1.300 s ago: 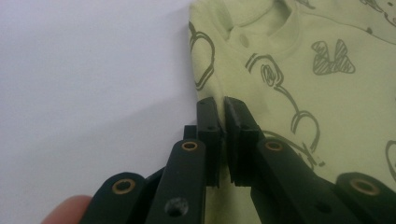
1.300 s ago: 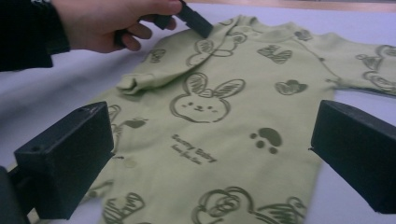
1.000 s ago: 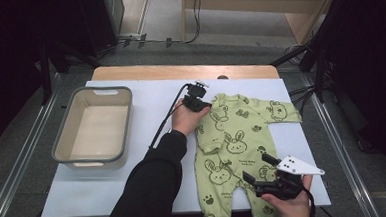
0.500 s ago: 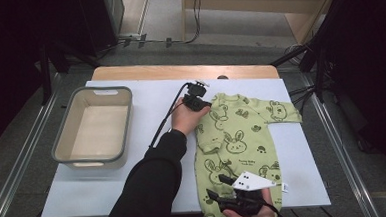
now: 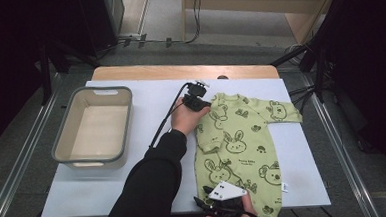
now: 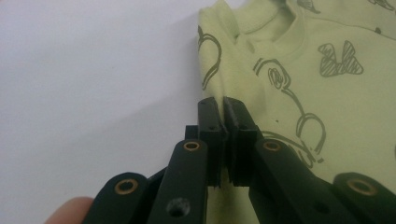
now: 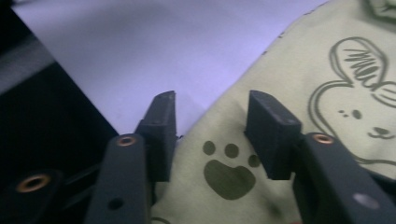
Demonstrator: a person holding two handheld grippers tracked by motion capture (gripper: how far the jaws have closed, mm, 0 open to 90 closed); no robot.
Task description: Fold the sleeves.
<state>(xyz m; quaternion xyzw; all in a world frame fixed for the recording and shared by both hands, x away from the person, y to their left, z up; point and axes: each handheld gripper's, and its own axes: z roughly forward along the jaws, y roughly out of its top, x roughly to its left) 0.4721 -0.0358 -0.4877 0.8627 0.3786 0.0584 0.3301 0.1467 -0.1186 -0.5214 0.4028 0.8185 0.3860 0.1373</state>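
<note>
Right now a green baby romper point(image 5: 238, 146) printed with rabbits and bears lies spread flat on the white tabletop point(image 5: 146, 106), right of centre, its neck toward twelve o'clock and its legs toward six. At about eleven o'clock of the garment, the left tongs point(image 5: 204, 104) are clenched on its shoulder edge just beside the collar; the left gripper view shows the jaws pinched tight with green cloth point(image 6: 280, 84) between them. Down at six o'clock, at the near edge, the right tongs point(image 5: 202, 204) sit over the leg hem, their jaws just closing in, the fabric with a paw print point(image 7: 231, 175) between them but not yet pinched. A grey tub point(image 5: 94, 126) stands well apart at nine o'clock
</note>
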